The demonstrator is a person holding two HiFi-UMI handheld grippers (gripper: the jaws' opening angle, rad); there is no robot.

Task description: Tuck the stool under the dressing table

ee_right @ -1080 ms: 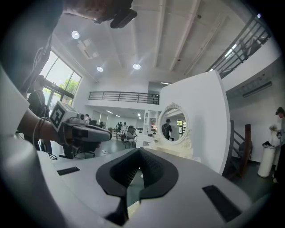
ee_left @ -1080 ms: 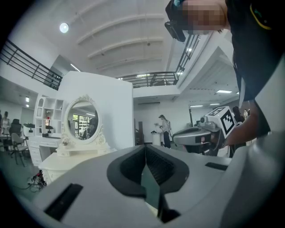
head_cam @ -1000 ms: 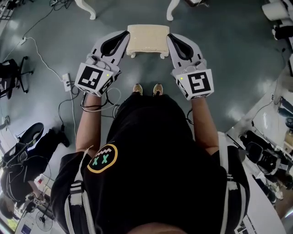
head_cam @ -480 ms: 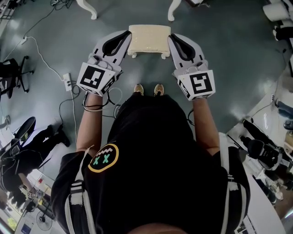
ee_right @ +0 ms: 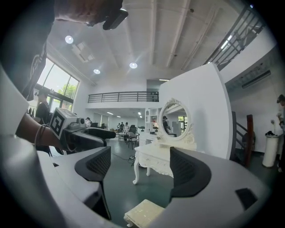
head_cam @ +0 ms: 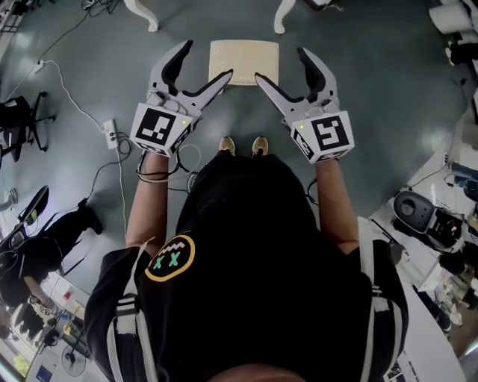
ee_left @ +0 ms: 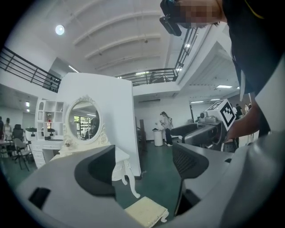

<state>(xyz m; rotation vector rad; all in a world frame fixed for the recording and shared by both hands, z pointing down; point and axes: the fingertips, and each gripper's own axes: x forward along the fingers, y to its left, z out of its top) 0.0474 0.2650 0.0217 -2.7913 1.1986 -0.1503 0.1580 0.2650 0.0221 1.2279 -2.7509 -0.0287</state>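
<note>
Head view puts the stool [head_cam: 243, 63] on the floor [head_cam: 358, 89] at twelve o'clock ahead of you, not yet between the dressing table [head_cam: 143, 16] legs farther out at twelve. Your left claw [head_cam: 205, 61] and right claw [head_cam: 282, 66] have just been opening. Both now stand spread with nothing between the pads. Flanking the stool's ends at eleven and one probably lets you push it in square.
</note>
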